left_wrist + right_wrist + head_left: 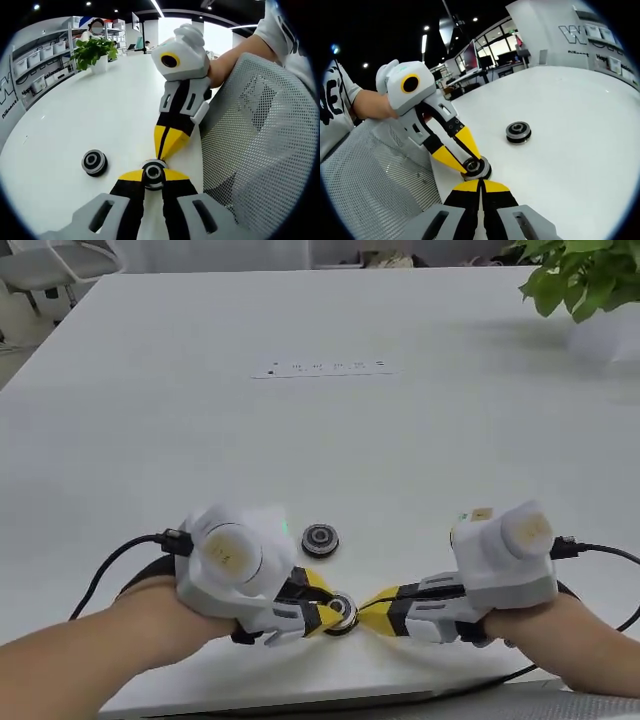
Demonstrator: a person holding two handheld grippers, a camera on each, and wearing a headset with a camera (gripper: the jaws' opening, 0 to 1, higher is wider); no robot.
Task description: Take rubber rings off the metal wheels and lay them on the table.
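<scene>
Two round metal wheels w/ black rubber rings: spare wheel [320,539] lies on white tabletop [400,440]; held wheel [341,609] at near edge, pinched by your left gripper [153,175] fingers. Right gripper [480,181] fingers pressed together at its rim. Rubber prob. soft, stretchy: nip outer lip.

potted plant [585,280] far rt, flat white strip [322,368] w/ dark marks centre, grey mesh chair back [260,135] nearby

an open-plan office or lab: a broad white table [400,440] with a leafy green potted plant [580,275] at 1 o'clock, a grey mesh office chair [260,140], wall shelves of white storage bins [42,55], dark desk monitors [482,50], recessed ceiling strip lights [159,7].
</scene>
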